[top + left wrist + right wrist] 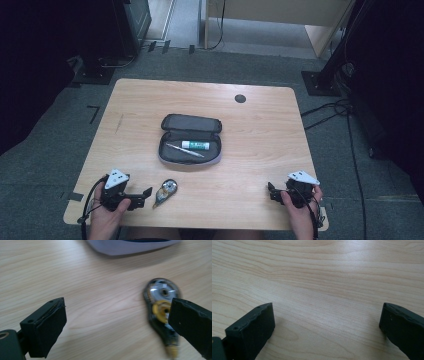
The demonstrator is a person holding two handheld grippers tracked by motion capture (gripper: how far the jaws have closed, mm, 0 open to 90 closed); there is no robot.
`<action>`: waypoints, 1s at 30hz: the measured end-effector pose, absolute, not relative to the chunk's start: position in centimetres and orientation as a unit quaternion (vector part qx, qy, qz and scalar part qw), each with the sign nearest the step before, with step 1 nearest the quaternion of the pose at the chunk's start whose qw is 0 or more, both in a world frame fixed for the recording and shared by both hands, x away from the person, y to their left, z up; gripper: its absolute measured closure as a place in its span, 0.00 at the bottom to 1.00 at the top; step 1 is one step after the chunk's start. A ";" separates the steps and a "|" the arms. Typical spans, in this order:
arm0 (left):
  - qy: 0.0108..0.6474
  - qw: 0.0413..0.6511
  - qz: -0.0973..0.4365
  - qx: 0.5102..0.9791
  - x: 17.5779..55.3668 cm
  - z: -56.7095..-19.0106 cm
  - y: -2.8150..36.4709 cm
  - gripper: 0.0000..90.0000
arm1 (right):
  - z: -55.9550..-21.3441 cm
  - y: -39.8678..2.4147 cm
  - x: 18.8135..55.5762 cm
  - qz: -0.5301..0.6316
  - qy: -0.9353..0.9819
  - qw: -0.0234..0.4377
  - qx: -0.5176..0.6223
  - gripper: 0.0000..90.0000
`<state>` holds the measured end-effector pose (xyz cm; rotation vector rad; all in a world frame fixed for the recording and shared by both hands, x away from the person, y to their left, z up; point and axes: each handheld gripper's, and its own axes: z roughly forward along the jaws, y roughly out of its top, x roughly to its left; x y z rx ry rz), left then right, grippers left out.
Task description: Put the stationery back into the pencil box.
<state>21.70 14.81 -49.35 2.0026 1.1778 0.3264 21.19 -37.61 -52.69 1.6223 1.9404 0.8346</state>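
Left gripper (115, 325) wide apart beside correction tape (162, 312); right gripper (327, 327) wide apart, holding nothing.

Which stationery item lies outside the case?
The correction tape dispenser, on the bare table beside the left gripper; the pen and glue stick lie inside the open case.

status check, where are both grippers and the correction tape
Left gripper open, beside correction tape, not gripping. Right gripper open over bare table. Pencil case open mid-table; nothing blocking the tape.
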 end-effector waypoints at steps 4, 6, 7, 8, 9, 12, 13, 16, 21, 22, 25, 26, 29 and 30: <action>0.442 0.381 0.119 0.803 21.3 -49.7 13.1 0.02 | -52.7 -37.6 21.2 0.305 0.708 0.237 0.592 0.00; 0.438 0.373 0.115 0.810 21.3 -50.1 12.5 0.02 | -52.7 -37.6 21.2 0.304 0.708 0.237 0.591 0.00; 0.436 0.374 0.110 0.811 21.3 -50.3 12.3 0.03 | -52.7 -37.6 21.2 0.305 0.708 0.237 0.592 0.00; 0.434 0.372 0.109 0.813 21.3 -50.3 12.1 0.03 | -52.7 -37.6 21.2 0.305 0.708 0.237 0.591 0.00; 0.434 0.370 0.114 0.813 21.2 -50.4 11.9 0.05 | -52.7 -37.6 21.2 0.305 0.708 0.237 0.591 0.00; 0.431 0.358 0.127 0.819 20.9 -50.5 10.9 0.13 | -52.7 -37.6 21.2 0.305 0.708 0.237 0.591 0.00; 0.429 0.355 0.131 0.820 20.8 -50.6 10.6 0.16 | -52.7 -37.6 21.2 0.305 0.708 0.237 0.591 0.00; 0.417 0.346 0.134 0.830 20.8 -50.9 9.7 0.17 | -52.7 -37.6 21.2 0.305 0.708 0.237 0.591 0.00; 0.409 0.335 0.149 0.836 21.0 -51.3 8.7 0.29 | -52.7 -37.6 21.2 0.305 0.708 0.238 0.591 0.00; 0.407 0.332 0.155 0.837 21.0 -51.3 8.6 0.31 | -52.7 -37.6 21.2 0.305 0.708 0.238 0.591 0.00; 0.400 0.333 0.160 0.839 21.1 -51.3 8.2 0.35 | -52.7 -37.6 21.2 0.306 0.709 0.236 0.589 0.00; 0.396 0.332 0.159 0.841 21.1 -51.3 8.2 0.36 | -52.7 -37.6 21.2 0.306 0.709 0.236 0.589 0.00; 0.397 0.333 0.154 0.841 21.4 -51.2 7.9 0.38 | -52.7 -37.6 21.2 0.306 0.709 0.236 0.589 0.00; 0.396 0.333 0.154 0.842 21.5 -51.2 7.8 0.39 | -52.7 -37.6 21.2 0.306 0.709 0.236 0.589 0.00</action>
